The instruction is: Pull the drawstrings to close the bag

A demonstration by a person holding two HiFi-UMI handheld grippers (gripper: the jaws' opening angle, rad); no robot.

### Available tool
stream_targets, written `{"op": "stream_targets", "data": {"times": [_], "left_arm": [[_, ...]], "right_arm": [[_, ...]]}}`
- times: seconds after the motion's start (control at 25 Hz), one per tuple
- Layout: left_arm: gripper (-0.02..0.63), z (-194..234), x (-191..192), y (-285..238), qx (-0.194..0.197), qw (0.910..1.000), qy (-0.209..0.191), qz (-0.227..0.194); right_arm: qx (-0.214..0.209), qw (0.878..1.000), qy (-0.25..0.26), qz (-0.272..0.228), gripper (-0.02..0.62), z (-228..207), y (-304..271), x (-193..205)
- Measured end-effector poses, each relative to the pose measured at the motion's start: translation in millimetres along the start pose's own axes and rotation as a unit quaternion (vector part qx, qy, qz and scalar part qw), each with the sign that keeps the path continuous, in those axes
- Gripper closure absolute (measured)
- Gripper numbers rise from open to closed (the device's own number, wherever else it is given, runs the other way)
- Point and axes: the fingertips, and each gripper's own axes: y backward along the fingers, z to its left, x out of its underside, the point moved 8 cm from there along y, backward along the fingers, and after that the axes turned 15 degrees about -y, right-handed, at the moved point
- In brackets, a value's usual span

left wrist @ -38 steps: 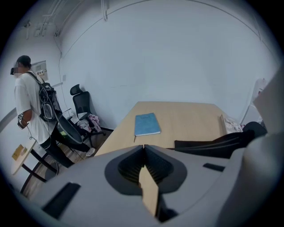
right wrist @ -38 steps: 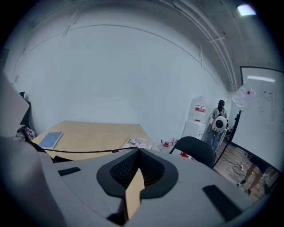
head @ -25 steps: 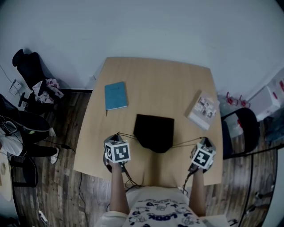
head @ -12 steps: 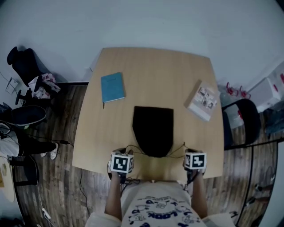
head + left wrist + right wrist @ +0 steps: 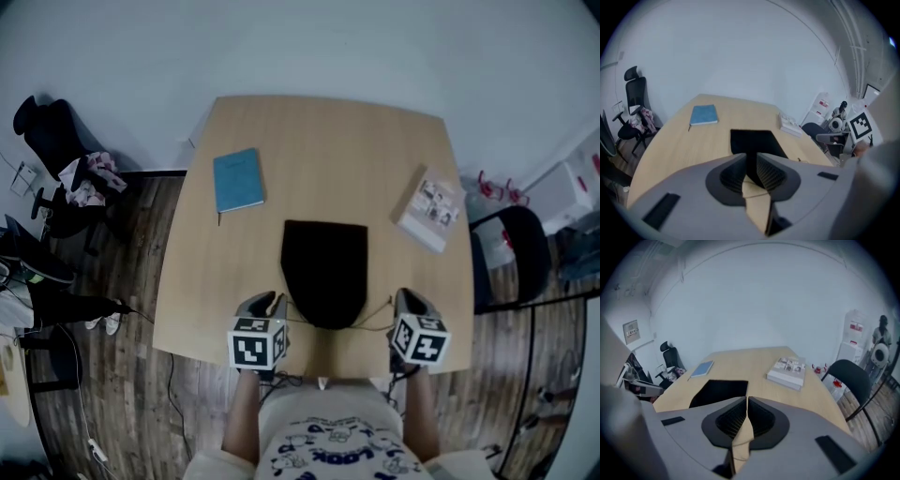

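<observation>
The black drawstring bag (image 5: 323, 270) lies flat mid-table, its near end drawn into a narrow rounded shape. Thin drawstrings (image 5: 375, 324) run from that end out to both sides. My left gripper (image 5: 269, 303) sits just left of the bag's near end; its jaws are opening, with a clear gap (image 5: 751, 161) and nothing pressed between the pads. My right gripper (image 5: 410, 301) sits to the bag's right, and the cord leads up to its tips. Its jaws are starting to open but show only a hairline gap (image 5: 746, 401). The cord itself is hidden there.
On the wooden table (image 5: 328, 141) lie a blue notebook (image 5: 237, 180) at far left and a thick book (image 5: 427, 221) at far right. Off the right edge stands a black chair (image 5: 511, 267). An office chair (image 5: 56, 141) with clothes stands off to the left.
Both grippers have drawn back to the table's near edge. The bag's near end has gathered narrower. The left gripper's jaws have come apart.
</observation>
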Motion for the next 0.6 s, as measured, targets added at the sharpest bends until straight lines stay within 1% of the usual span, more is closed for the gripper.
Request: {"op": "stream_targets", "data": {"times": [0.08, 0.2, 0.32, 0.48, 0.6], "left_arm": [[0.594, -3, -26, 10, -0.022, 0.9987, -0.016, -0.043], [0.603, -7, -59, 23, -0.048, 0.9926, -0.043, -0.103], [0.603, -13, -86, 36, -0.062, 0.9843, -0.057, -0.155], [0.603, -18, -109, 51, -0.085, 0.9708, -0.083, -0.209], [0.603, -21, -116, 60, -0.097, 0.9622, -0.098, -0.235]], "right_arm": [[-0.015, 0.998, 0.015, -0.053, 0.588, 19, 7, -16], [-0.037, 0.992, 0.04, -0.11, 0.589, 47, 17, -37], [-0.061, 0.984, 0.052, -0.16, 0.589, 69, 28, -55], [-0.087, 0.973, 0.06, -0.207, 0.589, 88, 41, -75], [-0.1, 0.966, 0.064, -0.229, 0.589, 95, 47, -82]]}}
